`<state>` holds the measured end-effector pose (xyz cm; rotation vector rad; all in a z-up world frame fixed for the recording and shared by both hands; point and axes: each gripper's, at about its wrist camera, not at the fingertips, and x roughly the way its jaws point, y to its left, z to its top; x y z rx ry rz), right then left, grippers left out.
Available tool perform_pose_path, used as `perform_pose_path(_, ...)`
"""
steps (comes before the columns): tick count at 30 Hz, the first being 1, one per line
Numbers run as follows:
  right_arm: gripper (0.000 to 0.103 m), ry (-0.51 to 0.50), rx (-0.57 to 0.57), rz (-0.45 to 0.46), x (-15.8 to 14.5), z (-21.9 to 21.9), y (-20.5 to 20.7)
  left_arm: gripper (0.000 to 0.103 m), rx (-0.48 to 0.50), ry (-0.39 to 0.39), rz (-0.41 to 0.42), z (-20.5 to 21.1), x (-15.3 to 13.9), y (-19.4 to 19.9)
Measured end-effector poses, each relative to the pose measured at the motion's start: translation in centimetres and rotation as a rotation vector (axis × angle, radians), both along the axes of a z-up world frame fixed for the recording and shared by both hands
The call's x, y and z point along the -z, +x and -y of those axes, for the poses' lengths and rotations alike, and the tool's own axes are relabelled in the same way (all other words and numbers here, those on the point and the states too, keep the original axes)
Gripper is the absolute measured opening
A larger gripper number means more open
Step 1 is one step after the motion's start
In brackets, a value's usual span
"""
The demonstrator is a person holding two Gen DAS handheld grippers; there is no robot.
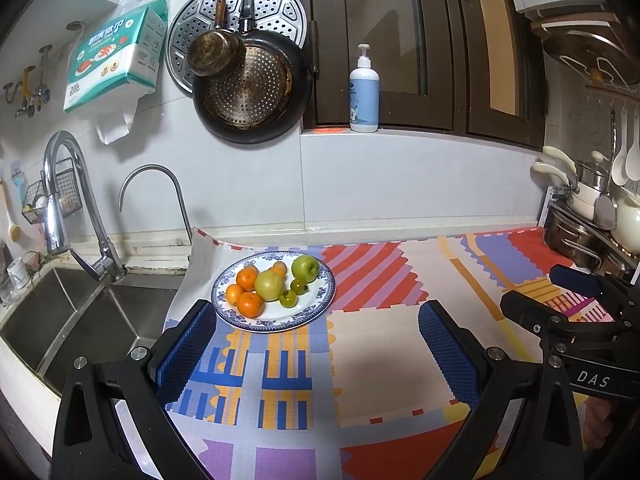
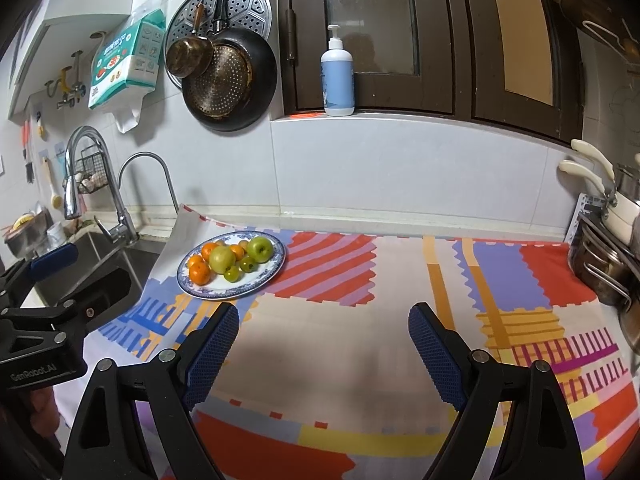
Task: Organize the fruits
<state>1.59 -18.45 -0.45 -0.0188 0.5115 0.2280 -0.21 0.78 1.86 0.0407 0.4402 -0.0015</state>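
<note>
we see the fruits piled on a blue-rimmed plate (image 1: 320, 308) on the bench's patterned cloth (image 1: 372, 344), just right of the sink (image 1: 80, 320): oranges (image 1: 247, 279), a yellow-green apple (image 1: 269, 285), a green apple (image 1: 305, 268) and small green tomatoes (image 1: 288, 299). our left tongs (image 1: 316, 344) hang spread and empty just in front of the plate, and our right tongs (image 2: 322, 344) hang spread and empty in front of it and to its right.

My left wrist camera looks forward and slightly down along its jaws, over the desk (image 1: 400, 344) toward the tiled wall, with the plate (image 1: 320, 304) near and the sink (image 1: 80, 320) at its left. My right wrist camera sits further right and faces the same way. Both share the plate (image 2: 272, 268), the cloth (image 2: 360, 320), the hanging pans (image 2: 228, 80) and the window (image 2: 400, 40), and each catches the other gripper at its edge.
</note>
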Motion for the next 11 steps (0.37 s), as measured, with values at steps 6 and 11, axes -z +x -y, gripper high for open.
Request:
perform_pose_path(6,0.087,0.001,0.0,-0.002,-0.06,-0.01,0.01,0.103,0.002,-0.002,-0.006,0.06,0.18,0.25)
perform_pose_path(11,0.087,0.002,-0.001,-0.009,0.16,-0.1,0.26,0.103,0.0,-0.003,-0.011,0.05,0.37,0.46)
